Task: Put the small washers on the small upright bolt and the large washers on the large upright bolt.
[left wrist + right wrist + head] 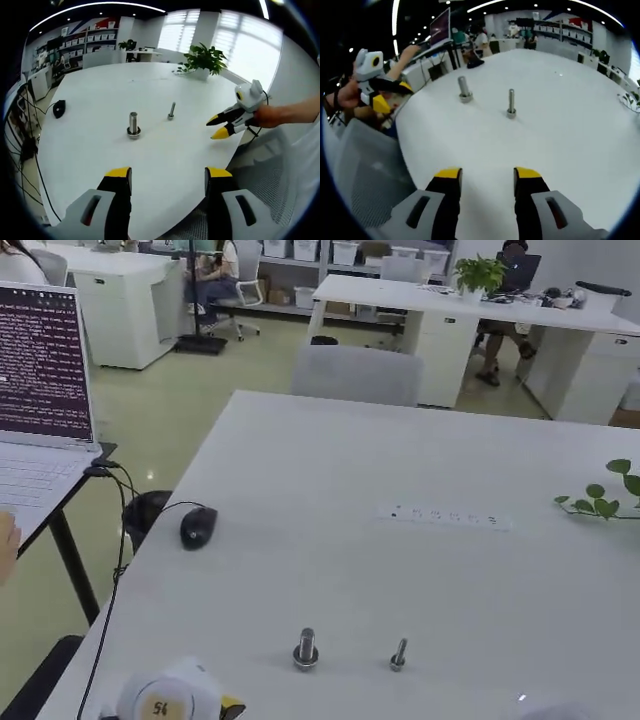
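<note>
Left hand-held gripper (169, 174) and right hand-held gripper (487, 173) gape empty over the tabletop (420, 570) — large bolt (306, 648), small bolt (399, 654) upright, seemingly washered.

open-plan office, white desks (400, 295), laptop (40, 390), storage shelves (330, 252)
</note>
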Demonstrator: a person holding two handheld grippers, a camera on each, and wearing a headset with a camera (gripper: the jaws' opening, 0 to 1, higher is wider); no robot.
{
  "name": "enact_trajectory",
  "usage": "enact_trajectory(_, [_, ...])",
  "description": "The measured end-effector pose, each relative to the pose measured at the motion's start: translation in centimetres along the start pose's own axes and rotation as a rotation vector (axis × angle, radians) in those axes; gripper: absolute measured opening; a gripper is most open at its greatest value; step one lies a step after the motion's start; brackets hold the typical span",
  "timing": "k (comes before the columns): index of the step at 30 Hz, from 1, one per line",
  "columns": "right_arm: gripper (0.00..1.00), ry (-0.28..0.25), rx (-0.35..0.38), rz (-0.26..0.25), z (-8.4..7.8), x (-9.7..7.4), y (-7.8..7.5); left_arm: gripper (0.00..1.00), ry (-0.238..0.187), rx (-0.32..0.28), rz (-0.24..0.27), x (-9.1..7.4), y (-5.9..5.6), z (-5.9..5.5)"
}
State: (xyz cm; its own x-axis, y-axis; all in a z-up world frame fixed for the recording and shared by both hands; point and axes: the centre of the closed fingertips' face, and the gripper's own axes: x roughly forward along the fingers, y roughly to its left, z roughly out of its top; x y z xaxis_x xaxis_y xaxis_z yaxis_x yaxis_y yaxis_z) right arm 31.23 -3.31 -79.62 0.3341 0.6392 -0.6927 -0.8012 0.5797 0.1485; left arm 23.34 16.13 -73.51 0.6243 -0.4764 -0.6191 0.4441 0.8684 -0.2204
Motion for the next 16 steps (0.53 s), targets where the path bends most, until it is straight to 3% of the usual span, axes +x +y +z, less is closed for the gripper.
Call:
enact_trajectory(3, [0.5,-0.024,0.003,-0.004,0.3,-0.6,0.0,0.59,0.005,0.006,-0.001,0.0,0.0,-0.1])
enact_trajectory(16, [0.54,-0.027,-0.021,0.023,0.3,-0.6,1.1,0.6,-0.005,0.009,0.019,-0.8,0.6,-0.1])
